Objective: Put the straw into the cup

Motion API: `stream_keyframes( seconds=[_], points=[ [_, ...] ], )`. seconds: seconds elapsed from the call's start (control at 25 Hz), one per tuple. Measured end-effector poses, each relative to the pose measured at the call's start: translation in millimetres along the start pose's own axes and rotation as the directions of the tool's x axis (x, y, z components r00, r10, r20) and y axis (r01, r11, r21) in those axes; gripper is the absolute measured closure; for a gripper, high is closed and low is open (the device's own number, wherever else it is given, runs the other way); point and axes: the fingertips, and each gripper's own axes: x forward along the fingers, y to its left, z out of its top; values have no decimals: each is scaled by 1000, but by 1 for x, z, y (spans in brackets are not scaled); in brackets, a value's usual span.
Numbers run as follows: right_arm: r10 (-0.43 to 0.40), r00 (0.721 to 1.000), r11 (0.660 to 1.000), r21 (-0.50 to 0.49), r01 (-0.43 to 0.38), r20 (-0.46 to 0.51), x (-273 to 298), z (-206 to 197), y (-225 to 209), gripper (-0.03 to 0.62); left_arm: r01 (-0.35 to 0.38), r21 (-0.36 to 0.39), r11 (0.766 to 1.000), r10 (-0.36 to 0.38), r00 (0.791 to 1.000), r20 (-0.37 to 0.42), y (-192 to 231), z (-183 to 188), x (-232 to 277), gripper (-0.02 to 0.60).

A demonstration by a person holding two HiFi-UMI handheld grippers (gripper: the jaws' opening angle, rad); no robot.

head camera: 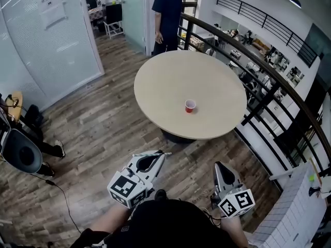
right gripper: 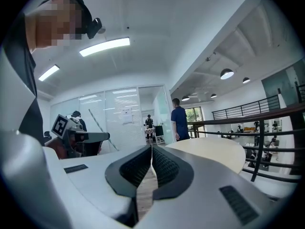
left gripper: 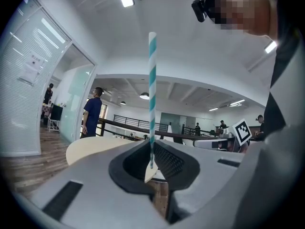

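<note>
The small red cup point(head camera: 190, 106) stands upright on the round beige table point(head camera: 155, 87), right of its middle. Both grippers are well short of the table, over the wooden floor. My left gripper point(head camera: 156, 157) is shut on a teal-and-white striped straw point(left gripper: 152, 94), pinched near its lower end between the dark pads; the straw rises upright in the left gripper view. From the right gripper view the straw point(right gripper: 102, 130) shows as a slanted line. My right gripper point(head camera: 220, 167) is shut with nothing in it, its pads meeting at the tips point(right gripper: 151, 151).
A person in dark blue point(head camera: 167, 14) stands at the table's far side. A black railing point(head camera: 258, 61) curves behind and to the right of the table. A glass wall point(head camera: 46, 35) runs on the left, with a chair and bags point(head camera: 20, 154) on the floor.
</note>
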Motion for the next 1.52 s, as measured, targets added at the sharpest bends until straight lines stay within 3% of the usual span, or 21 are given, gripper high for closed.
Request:
stream_keyframes(
  seconds=[0.32, 0.76, 1.52],
  points=[
    [4, 999, 1000, 11, -4, -34, 51, 7, -10, 571, -26, -25, 999, 26, 999, -21, 51, 3, 22, 551],
    [34, 999, 998, 51, -32, -42, 99, -4, -54, 571, -45, -34, 998, 43, 997, -65, 80, -10, 72, 551],
    [137, 988, 987, 94, -131, -68, 204, 11, -223, 571, -118, -35, 992, 112, 984, -137, 123, 7, 255, 551]
  ],
)
